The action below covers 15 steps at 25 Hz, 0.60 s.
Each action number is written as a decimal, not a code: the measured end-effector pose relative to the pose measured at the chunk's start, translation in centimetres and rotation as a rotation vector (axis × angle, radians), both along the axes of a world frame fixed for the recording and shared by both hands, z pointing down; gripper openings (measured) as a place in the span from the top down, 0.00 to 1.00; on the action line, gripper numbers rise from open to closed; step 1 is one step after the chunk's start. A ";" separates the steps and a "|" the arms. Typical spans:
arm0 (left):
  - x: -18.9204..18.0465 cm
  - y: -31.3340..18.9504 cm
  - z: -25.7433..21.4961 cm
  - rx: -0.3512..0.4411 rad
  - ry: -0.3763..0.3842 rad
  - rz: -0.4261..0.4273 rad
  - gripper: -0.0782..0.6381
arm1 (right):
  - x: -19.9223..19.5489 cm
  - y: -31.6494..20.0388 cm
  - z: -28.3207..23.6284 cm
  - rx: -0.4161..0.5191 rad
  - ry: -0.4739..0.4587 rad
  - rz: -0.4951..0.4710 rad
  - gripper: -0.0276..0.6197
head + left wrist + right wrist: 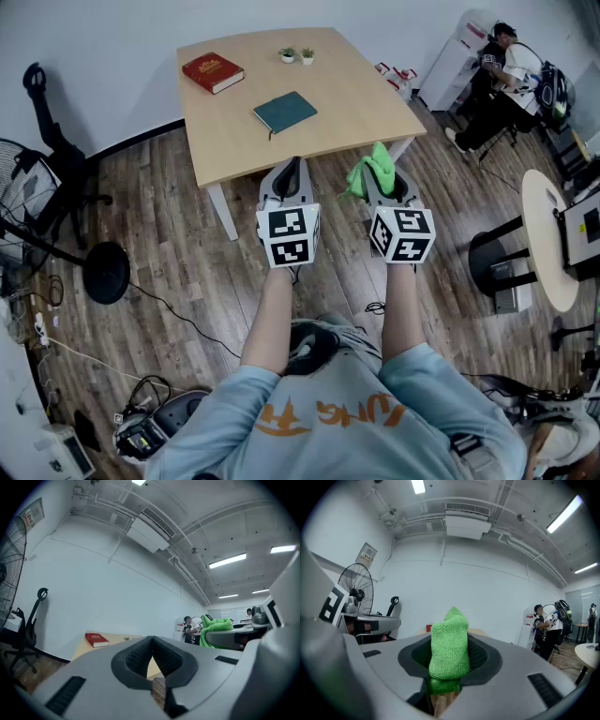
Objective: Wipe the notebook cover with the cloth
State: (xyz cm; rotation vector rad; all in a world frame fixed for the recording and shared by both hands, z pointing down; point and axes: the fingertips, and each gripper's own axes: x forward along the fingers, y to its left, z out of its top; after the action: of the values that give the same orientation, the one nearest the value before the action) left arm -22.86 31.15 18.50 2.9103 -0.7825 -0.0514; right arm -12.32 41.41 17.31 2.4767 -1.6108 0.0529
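The teal notebook (285, 112) lies closed on the wooden table (356, 103), straight ahead of the left gripper (289, 173) and well apart from both grippers. The green cloth (449, 644) is pinched upright in the jaws of the right gripper (450, 665), a bunch of it standing above them. The left gripper's jaws are pressed together at the tips with nothing between them. Both grippers hang side by side at the table's near edge. Beyond the notebook, to the left gripper's far left, sits a red book (213, 72); two small potted plants (297, 55) stand at the far edge.
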 end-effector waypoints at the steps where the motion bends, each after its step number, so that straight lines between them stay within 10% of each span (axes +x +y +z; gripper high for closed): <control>1: -0.2 0.0 0.1 -0.002 -0.002 0.000 0.87 | -0.2 0.2 0.1 0.000 -0.005 0.005 0.76; 15: 3.9 0.7 2.1 -0.055 -0.010 0.066 0.87 | 4.5 3.6 2.2 -0.063 -0.049 0.117 0.76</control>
State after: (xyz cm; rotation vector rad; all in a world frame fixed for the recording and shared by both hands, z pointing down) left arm -18.92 31.84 20.56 2.8835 -0.6771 -0.0091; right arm -7.77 45.02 19.50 2.5379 -1.4569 0.1789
